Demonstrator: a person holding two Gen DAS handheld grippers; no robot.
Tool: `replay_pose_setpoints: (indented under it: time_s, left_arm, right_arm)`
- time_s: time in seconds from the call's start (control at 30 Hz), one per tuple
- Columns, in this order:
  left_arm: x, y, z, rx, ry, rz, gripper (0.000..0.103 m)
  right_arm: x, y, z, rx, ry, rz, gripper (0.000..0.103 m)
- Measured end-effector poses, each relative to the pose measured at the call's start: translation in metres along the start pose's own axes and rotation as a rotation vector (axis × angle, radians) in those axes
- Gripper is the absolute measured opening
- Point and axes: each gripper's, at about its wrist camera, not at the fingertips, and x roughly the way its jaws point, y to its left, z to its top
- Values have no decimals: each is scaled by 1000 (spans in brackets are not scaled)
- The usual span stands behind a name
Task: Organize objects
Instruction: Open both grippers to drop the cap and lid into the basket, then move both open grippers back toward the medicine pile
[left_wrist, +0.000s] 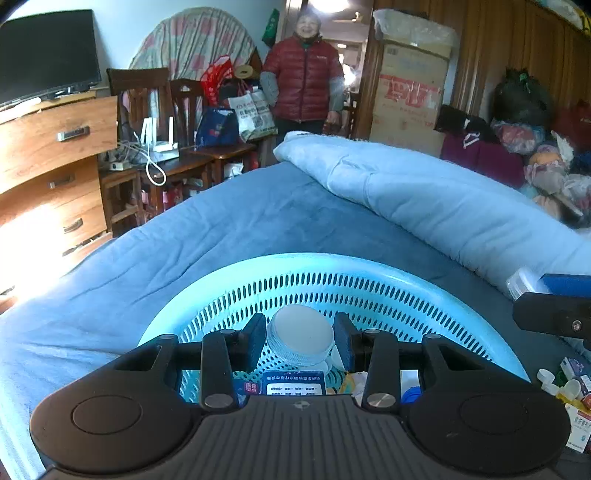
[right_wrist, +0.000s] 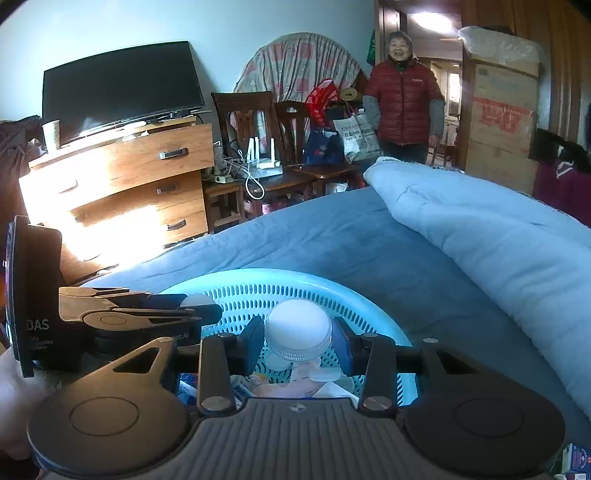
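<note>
White-capped bottles in both grippers, over the basket.
Left gripper (left_wrist: 300, 338) — my pads clamp a white-capped bottle (left_wrist: 301, 338); right gripper (right_wrist: 297, 338) has a second bottle (right_wrist: 298, 332) between its pads, gaps at both sides, so I read no grip. Both hang above the turquoise slotted basket (left_wrist: 332, 264), medicine boxes inside, on the blue bedspread (left_wrist: 207, 236); more boxes (left_wrist: 576, 391) lie just right of it.

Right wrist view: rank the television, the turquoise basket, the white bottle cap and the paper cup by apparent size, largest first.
1. Turquoise basket, partly hidden by the grippers.
2. Television, though it stands farther off.
3. White bottle cap, enlarged by nearness.
4. Paper cup.
</note>
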Motion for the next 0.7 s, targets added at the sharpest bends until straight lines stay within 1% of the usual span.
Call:
replay_pose_setpoints:
  time_s: [0.03,0.07,0.1,0.13,0.2,0.27,0.33,0.37,0.4,0.47,0.53,0.57,0.63,0.7]
  left_arm:
    - [2,-1,-1,3,9,0,50]
    - [5,-2,-1,7,26,-2,59]
    - [6,-3,-2,10,30,2,78]
    - [4,-4,-3,12,17,14,86]
    - [0,-8,-4,18,1,34,88]
    - [-8,-15,-4,16,0,29,94]
    - [-21,-29,-5,23,-13,36,101]
    - [-29,-38,-6,31,-21,37,103]
    - [-39,-49,-7,42,-27,23,103]
    - [-63,-77,-16,83,-44,-45,103]
    - [-85,-106,-30,121,-43,-100,103]
    - [-95,-122,-39,127,-25,-137,103]
    - [-108,-151,-62,172,22,-232,103]
    - [-111,-181,-93,220,87,-298,103]
  right_arm:
    - [2,-1,-1,-4,1,-7,59]
    - [1,1,-1,-12,4,-17,82]
    - [0,1,-2,-18,0,-26,98]
    - [-4,1,-3,-24,-16,-36,98]
    - [-16,-2,-6,-21,-44,-56,98]
    - [-39,-11,-16,21,-87,-69,98]
    - [-68,-23,-35,70,-127,-89,100]
    - [-88,-29,-51,87,-145,-118,102]
    - [-103,-35,-65,97,-155,-144,103]
    - [-138,-49,-103,133,-149,-216,103]
    - [-167,-63,-145,187,-116,-278,103]
    - [-181,-70,-169,215,-86,-315,103]
    - [-200,-81,-214,264,-22,-378,103]
    - [-214,-92,-259,305,50,-430,103]
